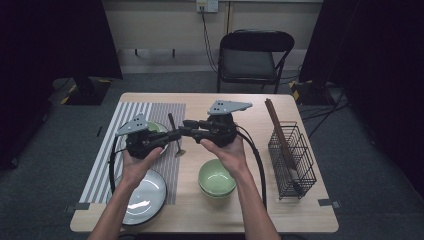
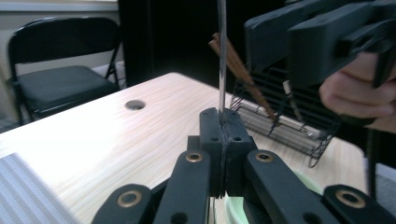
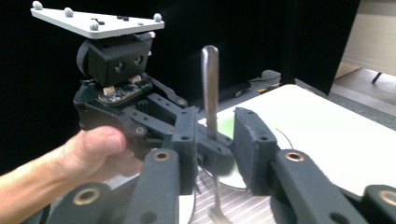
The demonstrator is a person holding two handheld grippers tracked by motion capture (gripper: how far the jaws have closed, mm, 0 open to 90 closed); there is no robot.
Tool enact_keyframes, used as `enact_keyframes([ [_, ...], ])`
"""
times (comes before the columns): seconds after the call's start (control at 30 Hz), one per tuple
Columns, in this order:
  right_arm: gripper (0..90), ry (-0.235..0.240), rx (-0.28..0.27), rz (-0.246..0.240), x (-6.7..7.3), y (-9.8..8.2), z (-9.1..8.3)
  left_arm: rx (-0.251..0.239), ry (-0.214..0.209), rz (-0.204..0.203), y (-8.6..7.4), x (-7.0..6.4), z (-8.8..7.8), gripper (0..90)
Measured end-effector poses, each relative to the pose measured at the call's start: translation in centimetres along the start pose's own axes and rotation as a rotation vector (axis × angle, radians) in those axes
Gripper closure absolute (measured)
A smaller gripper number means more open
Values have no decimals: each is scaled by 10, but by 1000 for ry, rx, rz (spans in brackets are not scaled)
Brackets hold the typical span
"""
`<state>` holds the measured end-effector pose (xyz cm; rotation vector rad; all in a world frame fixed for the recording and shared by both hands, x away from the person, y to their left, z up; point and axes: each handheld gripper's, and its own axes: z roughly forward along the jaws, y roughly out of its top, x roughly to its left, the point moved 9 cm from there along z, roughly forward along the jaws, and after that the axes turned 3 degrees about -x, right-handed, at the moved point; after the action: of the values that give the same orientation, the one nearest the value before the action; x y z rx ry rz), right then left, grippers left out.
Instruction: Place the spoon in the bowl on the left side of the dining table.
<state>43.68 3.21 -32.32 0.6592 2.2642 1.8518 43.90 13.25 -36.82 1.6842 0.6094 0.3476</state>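
One fork (image 3: 209, 88) stands clamped in the left gripper (image 2: 223, 122); the right gripper's (image 3: 214, 140) jaws gape around it.

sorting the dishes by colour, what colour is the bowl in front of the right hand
Pale green bowl, stacked on another like it; it shows best in the high view.
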Motion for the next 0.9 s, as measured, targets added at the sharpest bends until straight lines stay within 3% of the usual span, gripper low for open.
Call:
enact_keyframes([
  [0.33,500,-135,59,25,-28,-29,-16,-9,31,0,1,13,-16,898],
  [0.73,405,-251,154,60,-62,-73,-33,-14,63,-5,1,29,-35,898],
  [0.9,368,-289,181,71,-73,-87,-38,-4,79,-31,0,40,-42,899],
])
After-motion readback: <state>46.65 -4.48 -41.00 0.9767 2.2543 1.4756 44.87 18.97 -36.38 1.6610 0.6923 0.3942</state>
